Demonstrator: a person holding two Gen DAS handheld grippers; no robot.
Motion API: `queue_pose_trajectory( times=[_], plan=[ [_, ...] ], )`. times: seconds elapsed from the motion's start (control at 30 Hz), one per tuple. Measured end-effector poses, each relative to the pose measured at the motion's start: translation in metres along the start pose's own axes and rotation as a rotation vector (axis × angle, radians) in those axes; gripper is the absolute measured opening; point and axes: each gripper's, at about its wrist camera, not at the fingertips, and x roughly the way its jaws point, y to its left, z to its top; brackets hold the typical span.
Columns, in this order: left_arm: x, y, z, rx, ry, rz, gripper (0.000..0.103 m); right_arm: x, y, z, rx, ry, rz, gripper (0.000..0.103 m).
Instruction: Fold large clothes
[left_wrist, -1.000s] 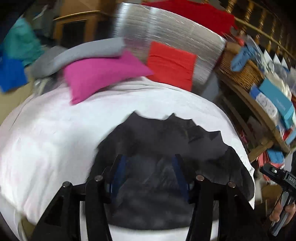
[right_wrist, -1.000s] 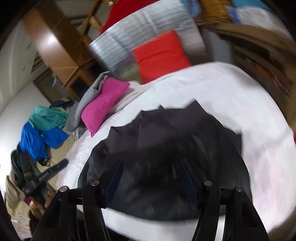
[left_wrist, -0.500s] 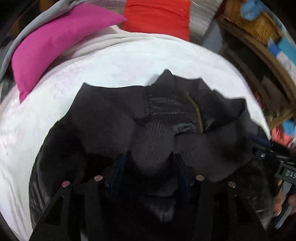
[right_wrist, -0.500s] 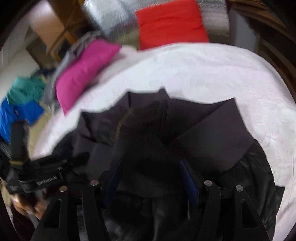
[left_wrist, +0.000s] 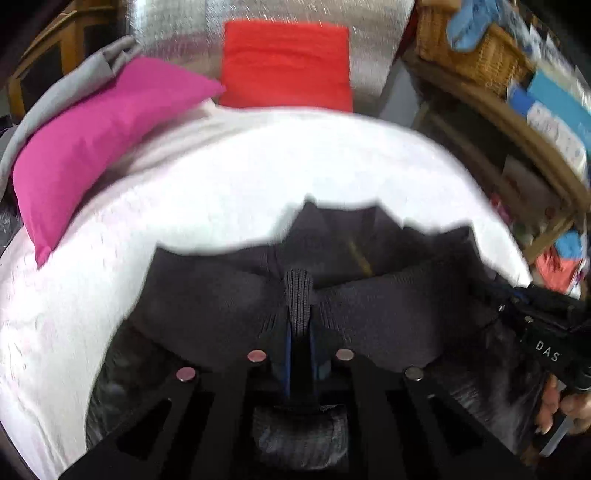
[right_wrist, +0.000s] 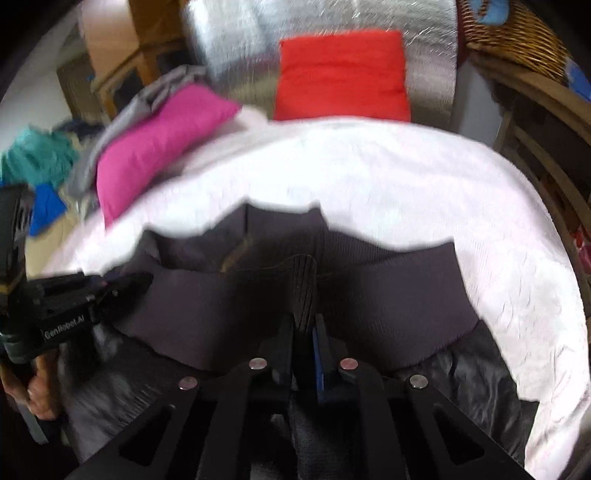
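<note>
- Jaws of the left gripper (left_wrist: 298, 314), having just been closing, are pinching the ribbed hem of the dark jacket (left_wrist: 221, 299).
- Right gripper (right_wrist: 304, 314) is pinching that hem likewise.
- Jacket is lying, seemingly bunched, on the white bed (right_wrist: 406, 177).

A white bed (left_wrist: 221, 192) is filling the middle. A pink pillow (left_wrist: 99, 133) is lying on its far left side. A red pillow (left_wrist: 286, 64) is leaning at its far end. A basket (left_wrist: 469, 48) is sitting past its right side.

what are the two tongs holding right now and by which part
Both hold the dark jacket: the left tongs and right tongs are each shut on a pinch of its ribbed knit band.
</note>
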Motion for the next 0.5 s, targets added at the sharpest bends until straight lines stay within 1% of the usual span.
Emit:
queue_pose_trajectory(
  times=[0.07, 0.13, 0.2, 0.27, 0.37, 0.43, 0.5],
  plan=[
    [-0.003, 0.006, 0.014, -0.031, -0.044, -0.006, 0.008, -0.001, -0.009, 0.011, 0.042, -0.042, 0.023, 0.010],
    [0.001, 0.009, 0.026, -0.057, -0.070, -0.002, 0.008, 0.001, -0.018, 0.020, 0.085, -0.074, 0.040, 0.010],
    [0.012, 0.011, 0.036, -0.073, -0.075, 0.016, 0.008, 0.009, -0.024, 0.028, 0.115, -0.085, 0.054, 0.010],
    [0.025, 0.013, 0.044, -0.084, -0.076, 0.033, 0.008, 0.022, -0.029, 0.034, 0.142, -0.094, 0.050, 0.010],
    [0.053, 0.013, 0.049, -0.075, -0.072, 0.080, 0.008, 0.046, -0.039, 0.038, 0.177, -0.075, 0.027, 0.010],
    [0.075, 0.014, 0.047, -0.062, -0.046, 0.115, 0.008, 0.064, -0.047, 0.038, 0.208, -0.053, 0.019, 0.010],
    [0.088, 0.018, 0.046, -0.065, -0.022, 0.129, 0.008, 0.079, -0.051, 0.034, 0.220, -0.025, 0.007, 0.010]
  ],
)
